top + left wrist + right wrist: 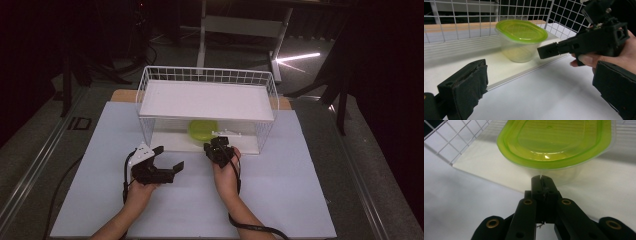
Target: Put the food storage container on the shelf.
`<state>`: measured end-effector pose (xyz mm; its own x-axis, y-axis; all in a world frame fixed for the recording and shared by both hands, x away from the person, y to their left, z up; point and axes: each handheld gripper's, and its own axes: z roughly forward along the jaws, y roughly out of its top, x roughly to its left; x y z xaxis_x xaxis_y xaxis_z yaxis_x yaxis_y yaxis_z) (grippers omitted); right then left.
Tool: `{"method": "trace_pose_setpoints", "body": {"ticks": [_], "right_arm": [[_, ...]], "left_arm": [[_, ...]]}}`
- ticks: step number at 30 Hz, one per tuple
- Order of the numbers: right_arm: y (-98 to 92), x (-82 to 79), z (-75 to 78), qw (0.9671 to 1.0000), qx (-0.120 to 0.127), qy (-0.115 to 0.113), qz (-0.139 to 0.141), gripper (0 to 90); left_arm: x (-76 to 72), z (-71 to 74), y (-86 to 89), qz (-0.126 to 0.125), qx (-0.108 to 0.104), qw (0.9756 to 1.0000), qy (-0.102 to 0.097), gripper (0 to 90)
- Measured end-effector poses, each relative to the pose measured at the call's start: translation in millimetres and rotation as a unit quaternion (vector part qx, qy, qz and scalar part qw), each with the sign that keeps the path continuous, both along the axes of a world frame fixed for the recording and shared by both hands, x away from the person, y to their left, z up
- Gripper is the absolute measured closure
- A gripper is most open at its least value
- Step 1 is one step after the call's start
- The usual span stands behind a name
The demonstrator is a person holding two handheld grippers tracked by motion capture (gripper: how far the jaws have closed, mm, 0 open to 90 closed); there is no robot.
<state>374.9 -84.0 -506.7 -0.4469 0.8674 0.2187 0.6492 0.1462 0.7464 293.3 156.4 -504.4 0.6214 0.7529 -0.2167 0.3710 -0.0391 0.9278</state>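
A clear plastic tub w/ a lime-green lid (521, 31) sits on the bottom shelf (499, 67) of a white wire rack (207, 75), near the shelf's front edge and roughly mid-width, as a person works two hand-held grippers at a white tabletop (280, 185). The right gripper (541, 180), fingers pressed shut on nothing, points straight at the tub's near wall just under the lid rim; from the right gripper view the tips look v. close to the plastic, but contact can't be confirmed. The left gripper (171, 159) hangs over the tabletop in front of the rack, off to the tub's left, fingers (466, 87) spread wide and empty.

The tub looks empty or nearly so, so prob. light and easy to slide or tip. Walls appear thin and see-through: likely to flex under a hard squeeze, and smooth enough to slip. The lid seems seated all round, w/ a rim that overhangs the walls; that lip looks the best purchase, since fingers set under it or across lid and wall would be less likely to skate off. The upper shelf (207, 100) sits low above, so any grip prob. has to come in level from the open front, not from above. A shut gripper can only nudge here; taking hold calls for opening first.
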Motion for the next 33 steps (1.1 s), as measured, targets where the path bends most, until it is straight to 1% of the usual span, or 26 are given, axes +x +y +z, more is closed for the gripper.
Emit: {"method": "trace_pose_setpoints", "body": {"ticks": [4,7,10,13,16,17,19,21,25,26,28,29,30,33], "right_arm": [[2.1,5.5,-0.1,1.0,0.002,0.001,-0.005,89.6],[4.0,8.0,-0.3,1.0,0.003,0.001,-0.004,89.5],[9.1,12.8,0.3,1.0,-0.003,-0.001,-0.006,89.5],[10.0,12.5,1.4,1.0,-0.004,-0.001,-0.005,89.3],[8.3,7.9,3.6,1.0,-0.003,-0.006,0.0,86.4],[7.5,5.9,4.3,1.0,0.0,-0.004,0.002,85.0],[6.5,3.3,5.1,1.0,0.004,-0.005,0.003,84.5],[3.7,-5.4,9.2,0.9998,-0.005,-0.015,0.011,82.2],[-3.0,-17.0,12.6,0.9996,-0.007,-0.016,0.023,78.5],[-4.9,-20.1,13.0,0.9995,-0.006,-0.017,0.025,77.4],[-8.5,-25.6,13.7,0.9993,-0.005,-0.017,0.033,73.2],[-8.5,-25.6,13.7,0.9993,-0.005,-0.017,0.033,73.2],[-11.4,-31.5,15.3,0.999,-0.003,-0.023,0.037,66.6],[-15.3,-38.9,18.5,0.9983,-0.001,-0.035,0.046,52.8]], "left_arm": [[0.6,-0.9,0.0,0.0,0.002,1.0,0.0,1.0],[1.2,-1.3,0.0,0.0,0.0,1.0,0.0,1.0],[1.2,-2.3,0.0,-0.001,0.004,1.0,0.0,1.0],[0.9,-2.3,0.5,-0.003,0.003,1.0,-0.002,1.0],[1.1,-2.0,0.9,-0.009,0.002,0.9999,-0.006,1.0],[1.2,-1.8,1.5,-0.016,-0.006,0.9998,-0.012,1.0],[1.2,-1.6,1.6,-0.016,-0.006,0.9998,-0.013,1.0],[0.9,-1.2,1.4,-0.02,-0.008,0.9997,-0.013,1.0],[-0.6,1.6,0.3,-0.033,-0.008,0.9993,-0.012,1.0],[-0.8,2.5,0.3,-0.037,-0.007,0.9992,-0.016,1.0],[-0.7,3.9,-0.6,-0.044,-0.011,0.9988,-0.015,1.0],[-0.7,3.9,-0.6,-0.044,-0.011,0.9988,-0.015,1.0],[-1.0,5.0,-1.6,-0.052,-0.015,0.9984,-0.013,1.0],[-2.4,7.4,-2.9,-0.059,-0.007,0.9981,-0.015,1.0]]}}
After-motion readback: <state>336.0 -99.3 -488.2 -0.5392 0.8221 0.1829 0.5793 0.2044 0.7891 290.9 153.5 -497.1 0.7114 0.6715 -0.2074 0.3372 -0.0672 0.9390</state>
